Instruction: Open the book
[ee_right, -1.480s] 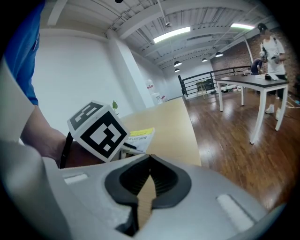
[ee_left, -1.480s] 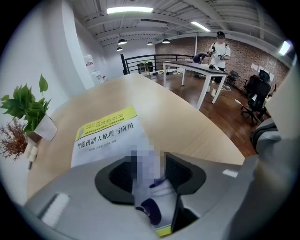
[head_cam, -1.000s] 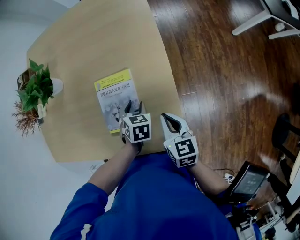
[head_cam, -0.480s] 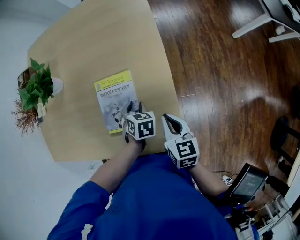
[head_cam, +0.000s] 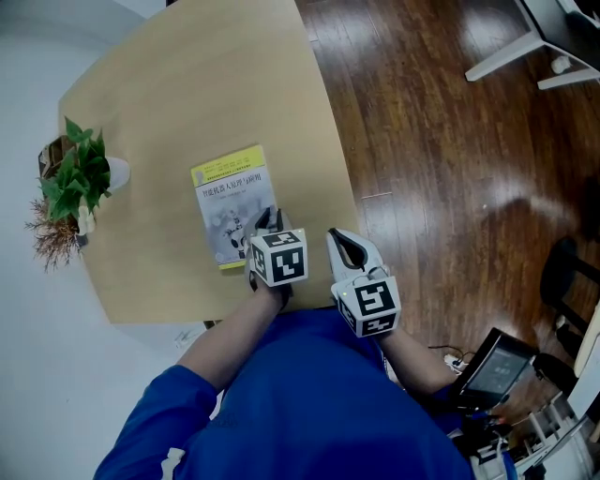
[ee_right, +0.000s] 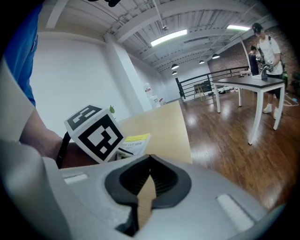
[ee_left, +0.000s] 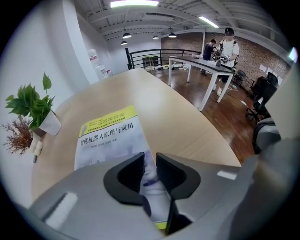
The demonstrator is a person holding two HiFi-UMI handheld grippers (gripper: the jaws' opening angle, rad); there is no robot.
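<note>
**A:** Nearest the camera?
**B:** Right gripper (ee_right: 150, 157), grey jaws clenched together, empty.
**A:** Beyond it?
**B:** Left gripper (ee_left: 150, 161), jaws just narrowed but still apart over the near edge of the glossy yellow-banded paperback (head_cam: 230, 192), which lies flat on the pale wood table (head_cam: 187, 94).

The setting is an open-plan office in a loft-style industrial building, not a home. A bare brick wall (ee_left: 262, 54) runs along the far side. The ceiling is left open, with painted beams, long strip lights (ee_left: 133, 3) and hanging pendant lamps (ee_left: 125, 35). A black metal railing (ee_left: 145, 54) closes off the end of the room, and a dark plank floor (head_cam: 441, 141) runs throughout. A broad, curved pale-wood counter (head_cam: 187, 84) bears a potted plant (head_cam: 80, 178). A second long, white-legged counter (ee_left: 197, 63) stands further off with people (ee_left: 228, 44) working at it – black swivel chairs (ee_left: 262, 91) sit nearby
</note>
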